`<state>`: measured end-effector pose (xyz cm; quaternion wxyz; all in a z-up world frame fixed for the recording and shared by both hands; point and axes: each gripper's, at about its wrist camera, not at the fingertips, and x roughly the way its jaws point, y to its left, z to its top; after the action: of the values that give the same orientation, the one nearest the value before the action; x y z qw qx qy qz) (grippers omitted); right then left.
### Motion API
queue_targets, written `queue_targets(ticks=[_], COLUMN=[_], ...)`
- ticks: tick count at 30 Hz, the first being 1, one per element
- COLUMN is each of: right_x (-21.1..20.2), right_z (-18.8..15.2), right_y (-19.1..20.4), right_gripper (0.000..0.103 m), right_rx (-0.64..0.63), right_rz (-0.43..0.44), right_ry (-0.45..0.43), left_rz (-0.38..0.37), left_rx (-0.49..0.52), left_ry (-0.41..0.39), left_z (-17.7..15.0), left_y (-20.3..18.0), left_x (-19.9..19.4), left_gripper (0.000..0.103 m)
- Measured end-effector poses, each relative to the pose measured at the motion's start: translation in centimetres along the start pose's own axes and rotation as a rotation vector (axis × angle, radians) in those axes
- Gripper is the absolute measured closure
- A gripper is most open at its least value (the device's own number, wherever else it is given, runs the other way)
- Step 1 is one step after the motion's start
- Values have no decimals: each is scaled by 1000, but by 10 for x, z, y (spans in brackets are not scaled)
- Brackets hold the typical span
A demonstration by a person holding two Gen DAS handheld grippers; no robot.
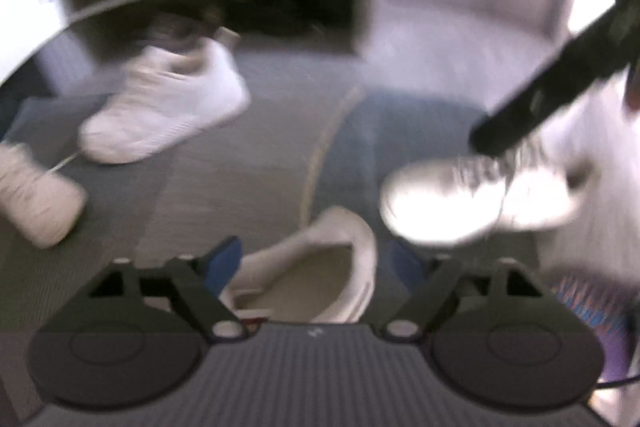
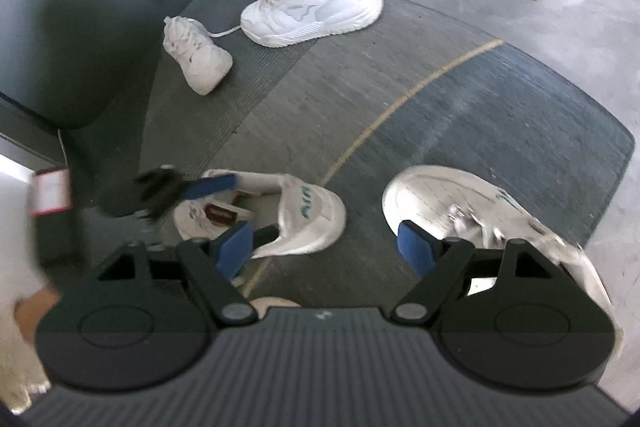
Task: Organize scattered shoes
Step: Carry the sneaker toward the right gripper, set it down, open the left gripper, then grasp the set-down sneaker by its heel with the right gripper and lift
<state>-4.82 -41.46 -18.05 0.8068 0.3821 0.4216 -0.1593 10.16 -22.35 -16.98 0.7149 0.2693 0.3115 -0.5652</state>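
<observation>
Far left on the carpet (image 2: 400, 75), a cream sneaker (image 2: 198, 57) and white sneaker (image 2: 316, 7) lie loose, unsorted. Nearer, the left hand-held gripper (image 1: 316, 259) gapes wide over a silver shoe (image 2: 280, 211); the right hand-held gripper (image 2: 326, 247), likewise wide and empty, hovers beside its mate (image 2: 480, 211). Most sorting remains.
</observation>
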Motion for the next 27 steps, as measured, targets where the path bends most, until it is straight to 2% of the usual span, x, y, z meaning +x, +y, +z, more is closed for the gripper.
queue_targets(ticks=[2,4,6,8,10,13,18,21,23,25,27], right_x=[-1,-12,-27,-58,-75,-66,23,76,113,131,152], right_z=[2,3,5,9,13,21,51,66,74,74,68], right_y=[12,27,39,61,78,93,97,90,88,87,92], right_gripper=[21,21,21,21,21,21,21,22,22,24,26], right_rx=[-23,-47,-66,-100,-119,-184,-477,-653,-773,-834,-943], right_rz=[-17,-42,-58,-87,-104,-97,-60,-28,4,25,30], right_ry=[19,71,86,106,137,191,245,341,399,417,400], left_rz=[51,101,138,157,167,170,338,433,460,464,476], left_rx=[-59,-123,-204,-257,-357,-455,-467,-510,-542,-558,-490], left_ry=[-31,-67,-85,-74,-29,8,47,64,85,136,180], left_z=[-5,-14,-23,-25,-26,-27,-40,-53,-60,-66,-71], left_y=[9,18,25,28,36,50,47,34,25,13,-3], left_x=[-19,-40,-56,-62,-69,-82,-92,-100,-105,-113,-121], left_gripper=[15,4,2,1,1,0,0,0,0,0,0])
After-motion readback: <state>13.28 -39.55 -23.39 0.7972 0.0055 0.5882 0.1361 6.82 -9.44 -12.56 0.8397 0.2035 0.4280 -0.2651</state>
